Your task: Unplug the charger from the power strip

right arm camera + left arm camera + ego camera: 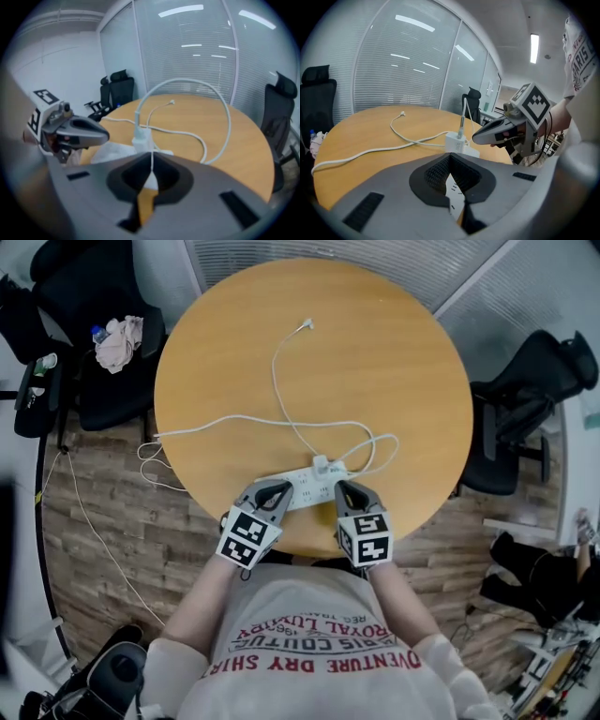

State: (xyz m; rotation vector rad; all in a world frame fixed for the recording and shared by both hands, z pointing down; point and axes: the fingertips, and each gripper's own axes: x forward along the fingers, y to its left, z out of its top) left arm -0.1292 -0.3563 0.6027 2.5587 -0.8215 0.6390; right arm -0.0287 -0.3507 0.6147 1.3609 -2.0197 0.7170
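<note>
Charger (321,464) stands upright on the strip (307,487), just beyond the right gripper (345,489); the left gripper (278,490) is farther. Both seem closed, empty.

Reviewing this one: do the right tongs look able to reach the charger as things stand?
Probably yes. The right tongs sit close beside the charger on the strip, nothing between them; they are shut, so they must open first.
</note>
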